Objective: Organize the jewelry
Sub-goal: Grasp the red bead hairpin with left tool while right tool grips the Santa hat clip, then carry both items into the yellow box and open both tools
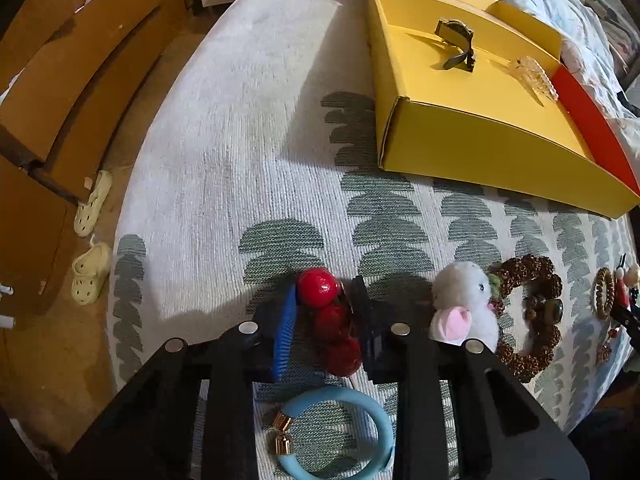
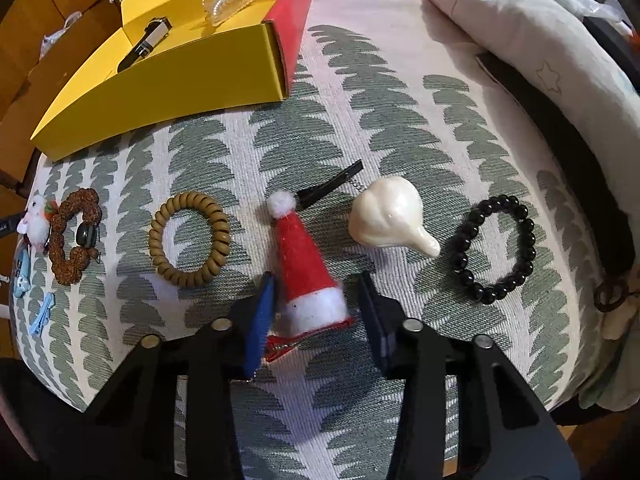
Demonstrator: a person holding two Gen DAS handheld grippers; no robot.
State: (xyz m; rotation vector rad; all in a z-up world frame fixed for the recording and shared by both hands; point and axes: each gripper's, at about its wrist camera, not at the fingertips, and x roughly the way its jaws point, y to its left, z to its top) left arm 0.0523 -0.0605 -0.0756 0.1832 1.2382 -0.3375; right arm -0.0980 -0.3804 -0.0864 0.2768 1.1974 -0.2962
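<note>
1. Left wrist view:
   - Jaws of the left gripper [image 1: 326, 312] stood narrow, clamped on a string of glossy red beads [image 1: 331, 324]; the blue pad [image 1: 285, 332] lay against one side of the beads and the dark pad [image 1: 370, 332] against the other.
   - A light-blue bangle with gold caps [image 1: 340, 436] lay on the patterned cloth [image 1: 224, 160] just below the fingers.
   - A white plush bunny clip [image 1: 466, 304] sat beside the dark finger, touching a brown beaded bracelet [image 1: 532, 316].
   - The open yellow box [image 1: 472, 128] stood well apart, farther up the cloth, with a dark metal clip [image 1: 456, 44] and a clear pearl-edged comb [image 1: 536, 76] inside it.
   - Two pale clogs [image 1: 92, 236] lay on the floor at the left.

2. Right wrist view:
   - The right gripper [image 2: 316, 304] had its jaws partly closed around a small red-and-white Santa hat clip [image 2: 308, 268]. The blue pad [image 2: 260, 320] touched the hat's white brim; the dark pad [image 2: 376, 312] stood just clear of it, so the hat was between the fingers but not squeezed.
   - A tan spiral hair tie [image 2: 188, 240] lay to the left of the hat.
   - A pearly white shell-shaped clip [image 2: 388, 220] lay to its right, and a black bead bracelet [image 2: 496, 248] lay beyond that.
   - A black hair clip [image 2: 332, 184] lay just above the hat's tip.
   - The yellow box [image 2: 168, 84] sat at the upper left.
</note>
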